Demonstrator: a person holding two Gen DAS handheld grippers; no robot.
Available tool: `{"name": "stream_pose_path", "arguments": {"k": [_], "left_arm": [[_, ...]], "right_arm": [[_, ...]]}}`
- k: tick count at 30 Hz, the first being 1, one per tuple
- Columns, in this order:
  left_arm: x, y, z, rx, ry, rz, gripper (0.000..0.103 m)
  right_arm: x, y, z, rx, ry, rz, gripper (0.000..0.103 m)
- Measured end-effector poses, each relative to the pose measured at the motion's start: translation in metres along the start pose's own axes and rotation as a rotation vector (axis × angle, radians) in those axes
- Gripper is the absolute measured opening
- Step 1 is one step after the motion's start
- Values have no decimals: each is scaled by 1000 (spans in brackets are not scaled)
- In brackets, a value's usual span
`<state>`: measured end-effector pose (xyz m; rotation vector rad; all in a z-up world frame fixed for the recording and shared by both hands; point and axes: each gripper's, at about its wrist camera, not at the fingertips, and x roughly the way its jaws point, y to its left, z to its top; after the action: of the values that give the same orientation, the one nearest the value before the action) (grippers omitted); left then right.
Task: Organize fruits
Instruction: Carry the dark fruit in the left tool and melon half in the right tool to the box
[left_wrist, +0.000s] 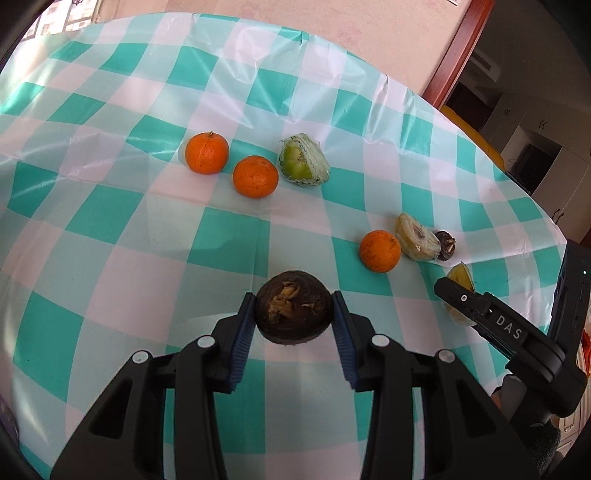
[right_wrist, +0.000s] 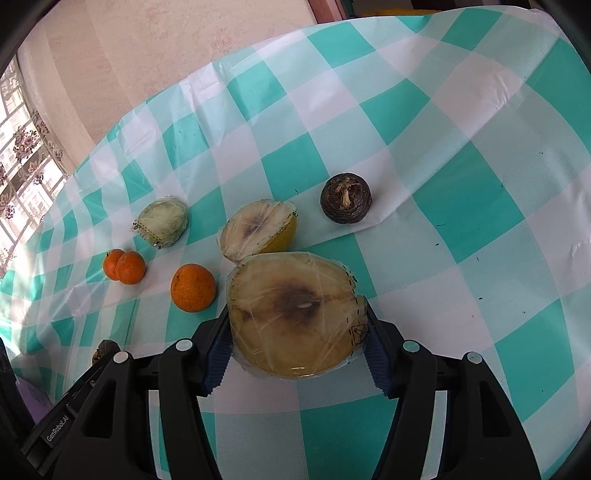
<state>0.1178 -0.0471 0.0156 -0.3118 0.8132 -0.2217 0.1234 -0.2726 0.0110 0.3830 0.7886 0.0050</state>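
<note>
Dark fruit (left_wrist: 293, 314) is clamped in left hand-held gripper (left_wrist: 294, 325); wrapped yellow half (right_wrist: 295, 314) is gripped by right hand-held gripper (right_wrist: 297, 332), over checked bench (left_wrist: 147, 240).

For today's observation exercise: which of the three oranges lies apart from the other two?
The orange beside the wrapped yellow fruit half. The other two oranges sit together near the wrapped green fruit.
</note>
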Motion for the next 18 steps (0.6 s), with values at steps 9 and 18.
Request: {"name": "stream_pose_path", "arguments": {"k": [9,18], "left_arm": [[-41,6,-43,30,3,-22,41],[-78,24,-75,-10,-6,-33,41]], "right_arm": [[-19,28,-30,-65,-4,65,61],[-32,48,-57,-127,26,117,61]]}}
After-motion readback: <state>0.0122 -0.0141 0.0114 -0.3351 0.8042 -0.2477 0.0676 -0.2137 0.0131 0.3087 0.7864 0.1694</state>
